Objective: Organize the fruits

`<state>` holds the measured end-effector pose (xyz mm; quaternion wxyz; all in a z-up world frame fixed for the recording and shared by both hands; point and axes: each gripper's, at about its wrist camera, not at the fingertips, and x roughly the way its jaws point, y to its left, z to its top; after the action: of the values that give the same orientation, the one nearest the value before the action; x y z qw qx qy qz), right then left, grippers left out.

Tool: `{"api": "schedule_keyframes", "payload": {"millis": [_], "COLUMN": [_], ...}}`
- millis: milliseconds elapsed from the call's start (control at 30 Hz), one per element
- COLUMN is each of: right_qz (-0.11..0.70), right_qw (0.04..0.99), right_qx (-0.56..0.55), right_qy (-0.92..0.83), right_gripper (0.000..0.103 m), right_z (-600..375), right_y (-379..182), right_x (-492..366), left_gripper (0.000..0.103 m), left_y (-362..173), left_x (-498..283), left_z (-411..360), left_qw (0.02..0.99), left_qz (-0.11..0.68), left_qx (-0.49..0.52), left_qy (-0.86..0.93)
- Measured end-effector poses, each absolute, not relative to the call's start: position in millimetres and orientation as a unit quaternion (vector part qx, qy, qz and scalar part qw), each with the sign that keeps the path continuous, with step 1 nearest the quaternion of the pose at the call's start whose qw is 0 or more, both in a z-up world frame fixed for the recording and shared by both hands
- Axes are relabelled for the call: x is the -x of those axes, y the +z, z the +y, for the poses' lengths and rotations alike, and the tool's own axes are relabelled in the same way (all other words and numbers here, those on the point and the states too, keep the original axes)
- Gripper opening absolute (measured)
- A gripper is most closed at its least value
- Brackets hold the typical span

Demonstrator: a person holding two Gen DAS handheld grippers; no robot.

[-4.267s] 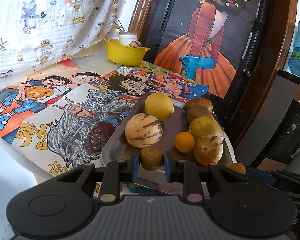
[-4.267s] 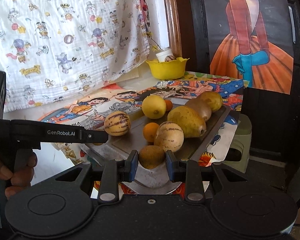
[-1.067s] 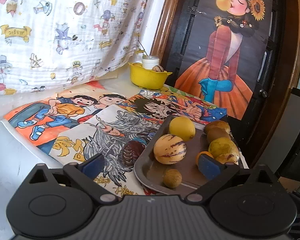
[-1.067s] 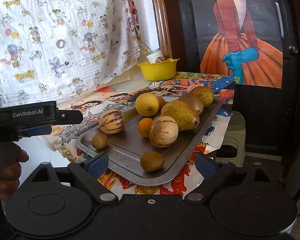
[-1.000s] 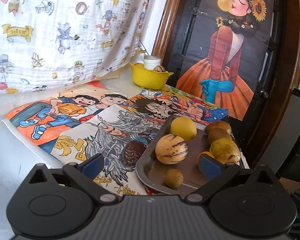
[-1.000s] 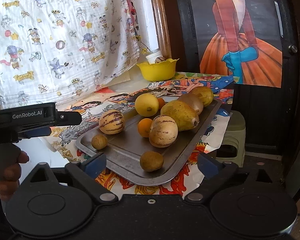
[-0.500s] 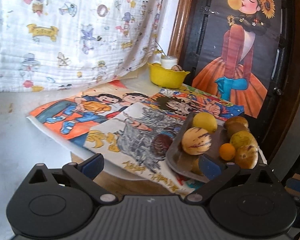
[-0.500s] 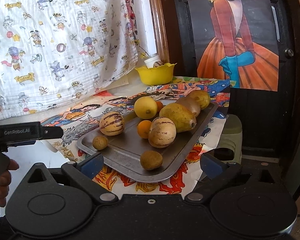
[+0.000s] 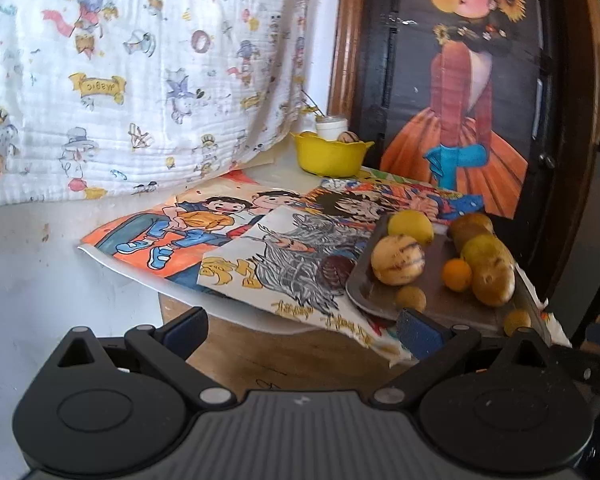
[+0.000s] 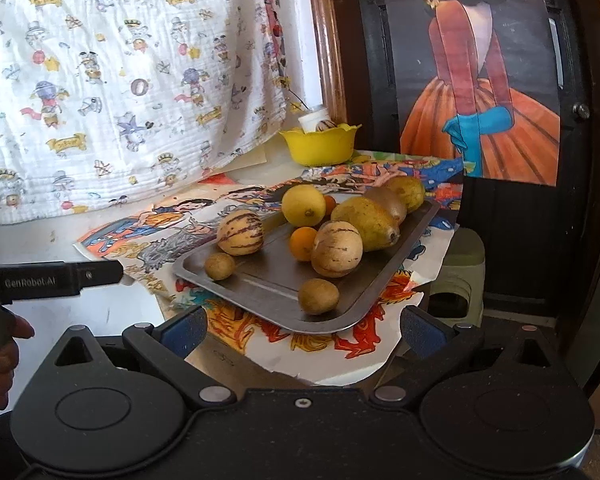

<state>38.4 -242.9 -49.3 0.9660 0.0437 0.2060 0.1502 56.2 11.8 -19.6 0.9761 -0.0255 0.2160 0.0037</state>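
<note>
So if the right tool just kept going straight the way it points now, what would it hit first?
Probably the small round brown fruit at the near edge of the grey metal tray, straight ahead of the open right tool. Depth is unclear; it might clip the tray's rim first.

A white table (image 10: 100,312) with a wooden front edge carries everything. Colourful cartoon posters (image 9: 188,236) lie flat across its top, overlapping, their lower edges hanging over the near rim. A grey metal tray (image 10: 268,280) rests on the posters at about 4 o'clock of the tabletop, jutting past the edge. At 12 o'clock, by the wall, stands a yellow bowl (image 10: 320,146), with a white jar (image 9: 331,126) just behind it.
</note>
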Motion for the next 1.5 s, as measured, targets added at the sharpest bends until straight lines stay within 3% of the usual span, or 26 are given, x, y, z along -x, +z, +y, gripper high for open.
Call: {"api": "schedule_keyframes", "payload": {"millis": [433,1500], "right_qz": [0.186,0.193], "right_qw": [0.969,0.966], "right_qx": [-0.002,-0.004], "right_qy": [0.163,0.174], "right_gripper": [0.102,0.102], "right_z": [-227.1,-223.5], "right_y": [-41.1,-44.5], "right_x": [-18.6,-18.1], "left_gripper": [0.103,0.103], "left_y": [-26.7,-31.2], "left_x": [-28.5,-19.1], "left_z": [8.4,17.5], "left_qw": [0.976,0.975], "left_qz": [0.215,0.222], "left_qx": [-0.012,0.001], "left_qy": [-0.02,-0.013]}}
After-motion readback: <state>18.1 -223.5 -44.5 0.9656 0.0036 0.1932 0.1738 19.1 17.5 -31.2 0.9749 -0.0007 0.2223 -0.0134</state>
